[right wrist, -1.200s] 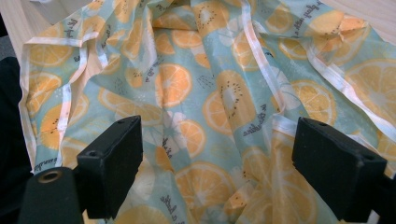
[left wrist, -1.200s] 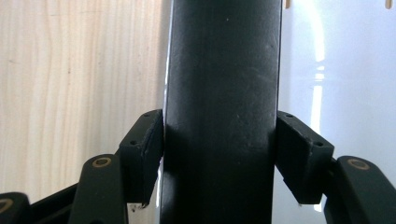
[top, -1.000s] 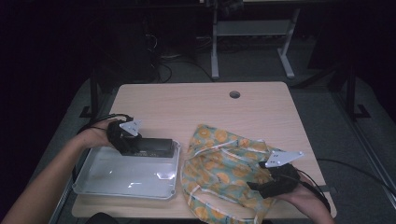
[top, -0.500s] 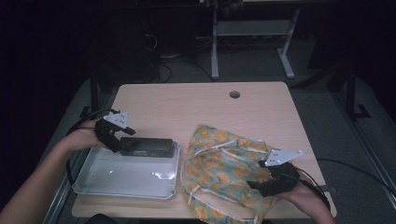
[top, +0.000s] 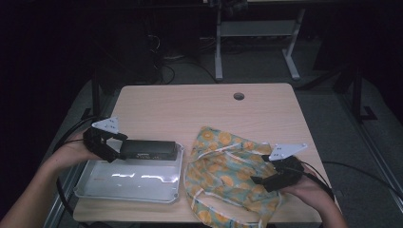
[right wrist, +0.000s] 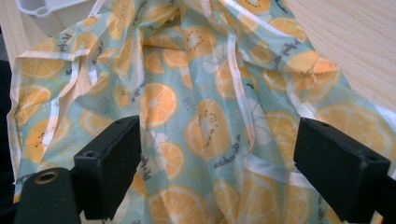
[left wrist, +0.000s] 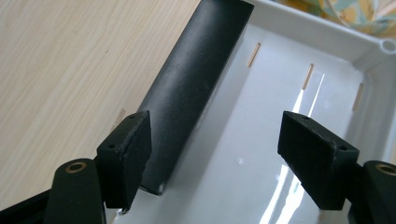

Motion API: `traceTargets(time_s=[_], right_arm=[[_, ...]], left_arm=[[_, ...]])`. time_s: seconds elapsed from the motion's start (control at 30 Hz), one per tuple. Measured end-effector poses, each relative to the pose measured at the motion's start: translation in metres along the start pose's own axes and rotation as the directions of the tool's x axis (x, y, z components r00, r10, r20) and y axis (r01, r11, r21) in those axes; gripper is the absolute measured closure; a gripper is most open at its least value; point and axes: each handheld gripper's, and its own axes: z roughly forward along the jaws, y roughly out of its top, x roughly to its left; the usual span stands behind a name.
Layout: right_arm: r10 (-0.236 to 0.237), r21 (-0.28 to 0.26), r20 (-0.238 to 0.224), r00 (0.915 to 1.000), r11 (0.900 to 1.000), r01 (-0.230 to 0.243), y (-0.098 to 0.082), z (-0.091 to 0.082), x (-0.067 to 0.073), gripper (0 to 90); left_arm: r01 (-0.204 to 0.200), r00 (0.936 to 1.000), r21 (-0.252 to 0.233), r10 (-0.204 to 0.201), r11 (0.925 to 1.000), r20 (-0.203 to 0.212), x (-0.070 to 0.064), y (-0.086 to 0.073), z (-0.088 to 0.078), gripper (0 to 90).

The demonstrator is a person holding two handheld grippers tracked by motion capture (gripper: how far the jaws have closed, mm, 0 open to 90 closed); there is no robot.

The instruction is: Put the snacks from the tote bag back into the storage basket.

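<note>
small script on fruit-print cloth [right wrist: 196, 116] — illegible

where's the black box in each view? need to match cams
High view: black box lies along the white tray's far rim, left of centre.
Left gripper view: it runs diagonally from the top centre down to the left jaw.
Right gripper view: not visible.
Shared landmark: the white tray.

My left gripper [top: 119, 149] and right gripper [top: 259, 179] are black, each topped by a pale grey three-cornered plate and trailing a dark cable. Blocky matte pads [left wrist: 126, 144] carry small screw holes. My forearms are bare.
</note>
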Motion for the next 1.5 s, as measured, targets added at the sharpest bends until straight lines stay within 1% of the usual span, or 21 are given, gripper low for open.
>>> traceTargets(time_s=[0.03,0.13,0.2,0.23,0.3,0.4,0.47,0.6,0.73,0.83,0.87,0.97,1.0,1.03,1.1,1.17,1.23,1.3,1.37,1.47,1.5], right_arm=[[-0.001,-0.002,-0.003,1.0000,1.000,0.001,0.001,0.000,-0.001,14.2],[-0.003,-0.007,-0.002,1.0000,1.000,0.003,0.002,0.000,-0.003,14.0],[-0.006,-0.013,-0.004,1.0000,1.000,0.005,0.001,0.000,-0.006,14.0],[-0.009,-0.015,-0.006,0.9999,1.000,0.009,0.001,-0.001,-0.007,14.0],[-0.014,-0.020,-0.003,0.9999,1.000,0.014,0.000,-0.002,-0.009,14.0],[-0.010,-0.028,0.001,0.9999,1.000,0.010,-0.004,-0.004,-0.012,14.0],[-0.007,-0.032,0.001,1.0000,0.999,0.007,-0.008,-0.006,-0.014,14.0],[0.006,-0.033,0.011,0.9999,0.999,-0.006,-0.016,-0.011,-0.017,13.9],[0.027,-0.051,0.027,0.9993,0.998,-0.026,-0.023,-0.016,-0.017,13.9],[0.048,-0.060,0.050,0.9976,0.997,-0.045,-0.029,-0.020,-0.016,13.9],[0.053,-0.063,0.056,0.9970,0.997,-0.049,-0.031,-0.020,-0.016,13.9],[0.070,-0.062,0.068,0.9953,0.996,-0.065,-0.037,-0.022,-0.013,13.9],[0.076,-0.061,0.072,0.9945,0.996,-0.071,-0.039,-0.023,-0.013,13.9],[0.083,-0.061,0.076,0.9937,0.995,-0.078,-0.042,-0.023,-0.012,13.9],[0.098,-0.065,0.083,0.9918,0.994,-0.092,-0.046,-0.025,-0.010,13.9],[0.109,-0.066,0.095,0.9894,0.992,-0.103,-0.051,-0.028,-0.007,13.9],[0.122,-0.070,0.106,0.9869,0.991,-0.115,-0.056,-0.030,-0.004,13.9],[0.134,-0.078,0.120,0.9837,0.989,-0.125,-0.060,-0.032,-0.002,13.9],[0.132,-0.081,0.125,0.9833,0.989,-0.123,-0.060,-0.034,-0.002,13.9],[0.118,-0.082,0.132,0.9842,0.991,-0.108,-0.061,-0.034,-0.003,13.9],[0.117,-0.080,0.134,0.9840,0.991,-0.107,-0.061,-0.034,-0.003,13.9]], left_arm=[[0.000,0.9999,0.008,0.001,1.0000,-0.017,-0.003,-0.001,-0.002,25.7],[0.034,0.9978,-0.006,-0.034,0.9994,-0.056,-0.013,-0.004,-0.003,25.7],[0.053,0.9961,-0.006,-0.053,0.9986,-0.071,-0.019,-0.005,-0.004,25.6],[0.057,0.9954,-0.011,-0.057,0.9983,-0.077,-0.022,-0.005,-0.005,25.6],[0.079,0.9928,-0.025,-0.081,0.9965,-0.088,-0.028,-0.006,-0.007,25.6],[0.092,0.9892,-0.046,-0.096,0.9947,-0.110,-0.040,-0.006,-0.007,25.6],[0.101,0.9879,-0.063,-0.108,0.9929,-0.112,-0.048,-0.006,-0.006,25.6],[0.114,0.9866,-0.097,-0.124,0.9887,-0.106,-0.065,-0.005,0.003,25.6],[0.120,0.9854,-0.120,-0.133,0.9855,-0.107,-0.079,-0.005,0.017,25.6],[0.124,0.9831,-0.119,-0.138,0.9852,-0.121,-0.089,-0.005,0.029,25.6],[0.126,0.9817,-0.126,-0.142,0.9839,-0.127,-0.092,-0.006,0.033,25.5],[0.147,0.9772,-0.152,-0.167,0.9775,-0.131,-0.098,-0.009,0.040,25.4],[0.150,0.9759,-0.155,-0.172,0.9764,-0.135,-0.100,-0.009,0.043,25.5],[0.146,0.9757,-0.153,-0.168,0.9774,-0.141,-0.102,-0.010,0.045,25.4],[0.162,0.9729,-0.161,-0.185,0.9736,-0.138,-0.105,-0.012,0.048,25.4],[0.169,0.9714,-0.165,-0.192,0.9717,-0.139,-0.108,-0.014,0.050,25.2],[0.172,0.9716,-0.171,-0.195,0.9702,-0.133,-0.111,-0.016,0.054,25.1],[0.168,0.9727,-0.170,-0.191,0.9710,-0.132,-0.114,-0.018,0.059,25.2],[0.146,0.9774,-0.157,-0.167,0.9766,-0.129,-0.115,-0.018,0.064,25.2],[0.140,0.9801,-0.152,-0.159,0.9784,-0.119,-0.114,-0.018,0.069,24.9],[0.131,0.9809,-0.150,-0.150,0.9799,-0.124,-0.114,-0.017,0.070,24.9]])
